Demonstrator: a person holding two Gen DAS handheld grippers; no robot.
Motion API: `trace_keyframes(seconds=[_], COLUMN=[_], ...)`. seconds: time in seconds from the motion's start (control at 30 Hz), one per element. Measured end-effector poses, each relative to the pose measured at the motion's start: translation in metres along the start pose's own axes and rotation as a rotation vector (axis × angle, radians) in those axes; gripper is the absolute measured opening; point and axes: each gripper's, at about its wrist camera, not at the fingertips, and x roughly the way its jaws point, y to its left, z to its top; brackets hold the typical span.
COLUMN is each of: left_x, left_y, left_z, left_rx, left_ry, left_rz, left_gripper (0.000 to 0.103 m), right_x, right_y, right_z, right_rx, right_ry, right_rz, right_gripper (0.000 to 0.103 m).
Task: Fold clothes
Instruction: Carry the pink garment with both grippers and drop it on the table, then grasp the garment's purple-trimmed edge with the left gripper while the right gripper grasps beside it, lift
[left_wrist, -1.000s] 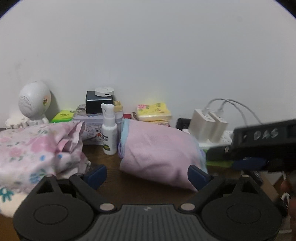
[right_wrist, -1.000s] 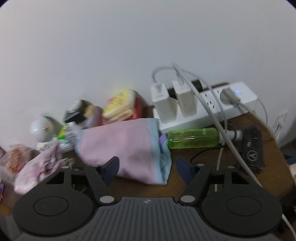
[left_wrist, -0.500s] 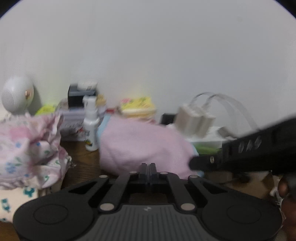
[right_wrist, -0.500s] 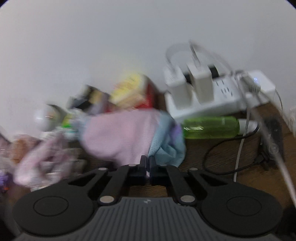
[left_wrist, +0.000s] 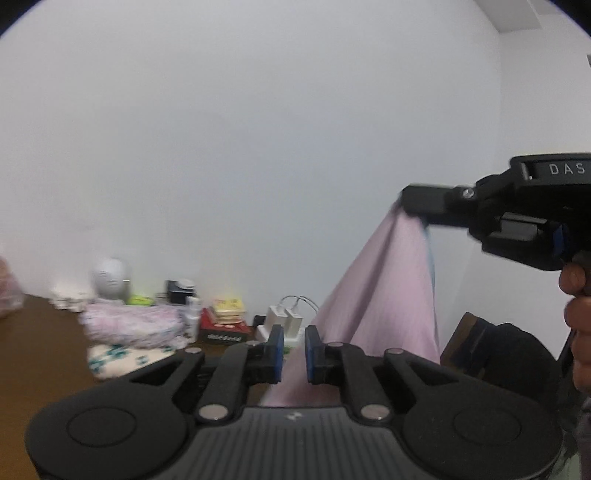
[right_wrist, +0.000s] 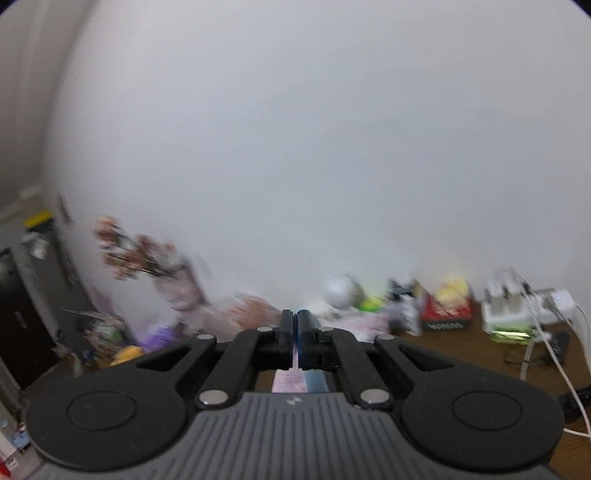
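Pink cloth (left_wrist: 388, 295), edged in pale blue, hung in the air as a taut sheet, lifted off the brown wooden table (left_wrist: 37, 350). Right gripper (left_wrist: 410, 201): jaws pressed together on the cloth's upper corner; in its own view (right_wrist: 294, 332) a strip of pink and blue cloth showed between and below the fingers. A hand (left_wrist: 578, 295) held its handle at the right edge. Left gripper (left_wrist: 293, 350): blue pads a little apart, jaws having just been opening slightly, with the cloth's lower part running between them; whether the pads pressed on it could not be told. Also on the table, against the white wall (left_wrist: 258, 147): a heap of floral clothes (left_wrist: 133, 325), a round white device (left_wrist: 110, 282), a white spray bottle (left_wrist: 192, 317), a red box (left_wrist: 221, 328) under yellow packets, white chargers (left_wrist: 284, 317) with cables. Right-wrist view blurred; a green bottle (right_wrist: 511, 335) lay by the power strip (right_wrist: 554, 301).
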Motion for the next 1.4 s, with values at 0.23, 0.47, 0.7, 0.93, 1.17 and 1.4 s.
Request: trace_keyframes(seconds=[0.23, 0.47, 0.7, 0.93, 1.17, 1.4], left_x=[-0.087, -0.123, -0.091, -0.062, -0.068, -0.038], left_y=[0.008, 0.027, 0.001, 0.012, 0.005, 0.011], left_z=[-0.048, -0.128, -0.164, -0.172, -0.175, -0.166], left_rx=[0.080, 0.114, 0.408, 0.403, 0.466, 0.372], left_ry=[0.059, 0.179, 0.319, 0.372, 0.337, 0.358], left_rz=[0.122, 0.082, -0.016, -0.036, -0.046, -0.002], left_gripper=[0.049, 0.061, 0.066, 0.066, 0.066, 0.048], right_x=[-0.004, -0.017, -0.040, -0.011, -0.003, -0.003], right_y=[0.008, -0.015, 0.008, 0.035, 0.028, 0.032], right_z=[-0.081, -0.202, -0.272, -0.295, -0.273, -0.254], right_rx=[0.020, 0.083, -0.029, -0.257, -0.151, -0.143], right_ry=[0.108, 0.215, 0.254, 0.318, 0.312, 0.292], right_rz=[-0.195, -0.289, -0.205, -0.150, -0.134, -0.113], right_gripper=[0.010, 0.040, 0.040, 0.040, 0.007, 0.005])
